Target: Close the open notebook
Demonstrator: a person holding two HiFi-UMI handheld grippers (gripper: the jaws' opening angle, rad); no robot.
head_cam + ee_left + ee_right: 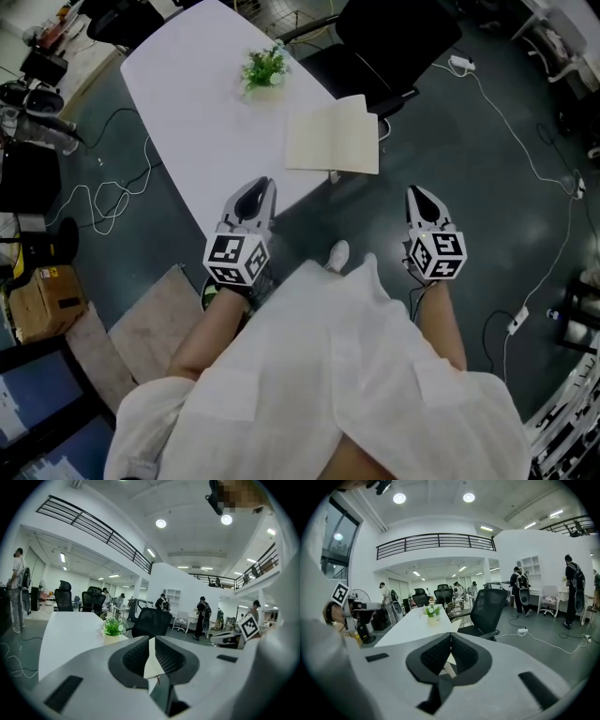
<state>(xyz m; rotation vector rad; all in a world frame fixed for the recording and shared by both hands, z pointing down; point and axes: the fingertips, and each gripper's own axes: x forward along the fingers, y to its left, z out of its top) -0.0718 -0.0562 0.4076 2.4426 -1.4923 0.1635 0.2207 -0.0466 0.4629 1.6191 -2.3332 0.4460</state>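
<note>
We hold the left tool (257,190) and the right tool (419,199) low in front of us, both pointing toward 12 o'clock in the head view. The left tool is clenched: in its own view the two dark pads meet at their tips and grip nothing. The right tool is clenched too, pads together and empty. Neither touches anything.

The notebook (333,137) lies open on the white desk (192,112), pale pages up, at the desk's near right corner with its right edge right at the desk's edge. From the left tool it sits at about 1 o'clock, from the right tool at about 11 o'clock, and it is well apart from both. The left tool hangs over the near end of the desk, while the right tool hangs over the dark floor (487,216) beside it.

A small potted plant (264,67) stands on the desk at 10 o'clock from the notebook, apart from it. A black chair (394,37) stands at 1 o'clock from the notebook, just beyond the desk's far side. A white cable (525,150) trails across the floor at 3 o'clock. A cardboard box (37,300) sits at 9 o'clock from the left tool, well away.

Below the tools we see our own loose white garment (328,375) and, between the tools, one white shoe (337,254).
</note>
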